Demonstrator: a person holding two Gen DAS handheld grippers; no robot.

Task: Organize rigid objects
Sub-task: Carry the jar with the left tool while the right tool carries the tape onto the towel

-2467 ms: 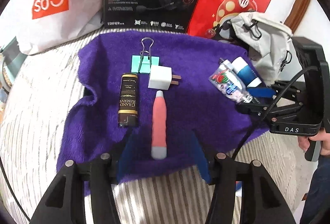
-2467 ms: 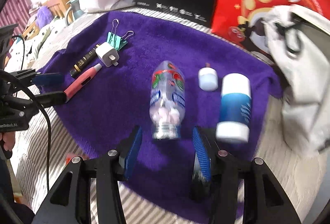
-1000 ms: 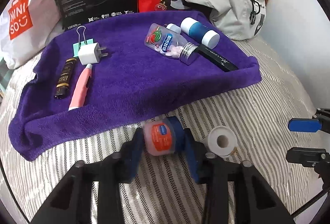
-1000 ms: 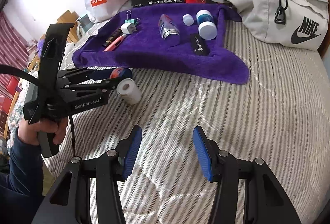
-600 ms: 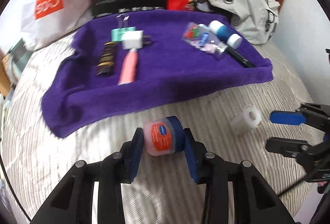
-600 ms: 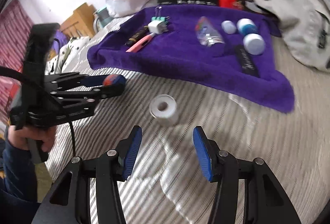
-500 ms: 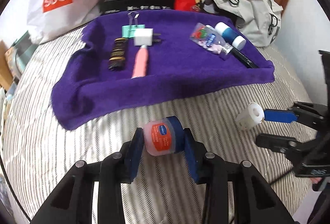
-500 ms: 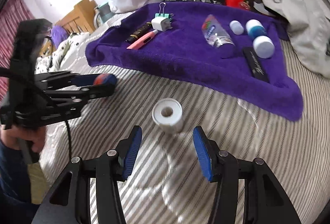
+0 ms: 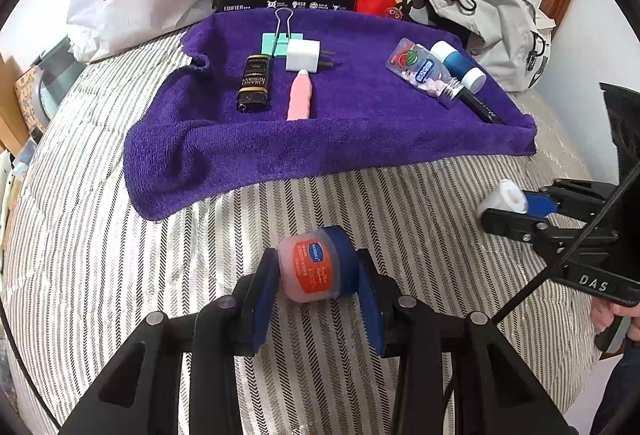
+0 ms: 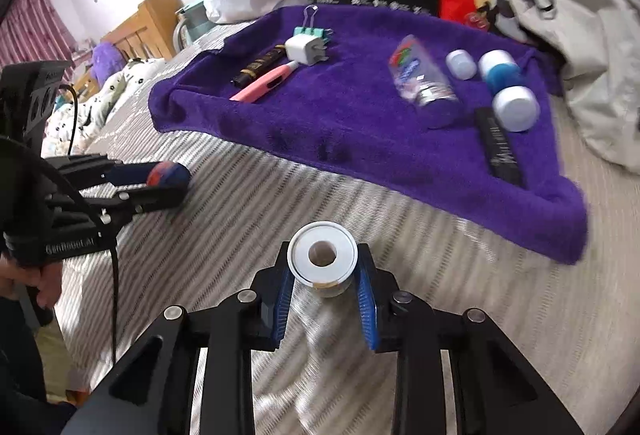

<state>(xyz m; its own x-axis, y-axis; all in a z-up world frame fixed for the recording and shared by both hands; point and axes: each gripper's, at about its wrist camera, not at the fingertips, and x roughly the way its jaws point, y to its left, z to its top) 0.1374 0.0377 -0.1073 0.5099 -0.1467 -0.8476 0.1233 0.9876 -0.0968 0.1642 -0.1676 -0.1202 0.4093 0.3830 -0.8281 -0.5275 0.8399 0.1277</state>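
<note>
Right gripper point(image 10: 323, 297) has closed around tape roll point(image 10: 322, 258); left gripper point(image 9: 317, 297) clamps jar point(image 9: 316, 269).

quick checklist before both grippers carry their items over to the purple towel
1. Left hand-held gripper shut on the small jar: ok, both pads touch its sides.
2. Right hand-held gripper shut on the white tape roll: cannot tell, the pads flank it closely but contact is unclear.
3. Free spot on the purple towel: ok, the front strip and middle are bare.
4. Path to the towel: ok, only striped bedding lies between.
5. Items already on the towel stay clear of the drop spot: ok, the pink pen and clear bottle lie further back.
</note>
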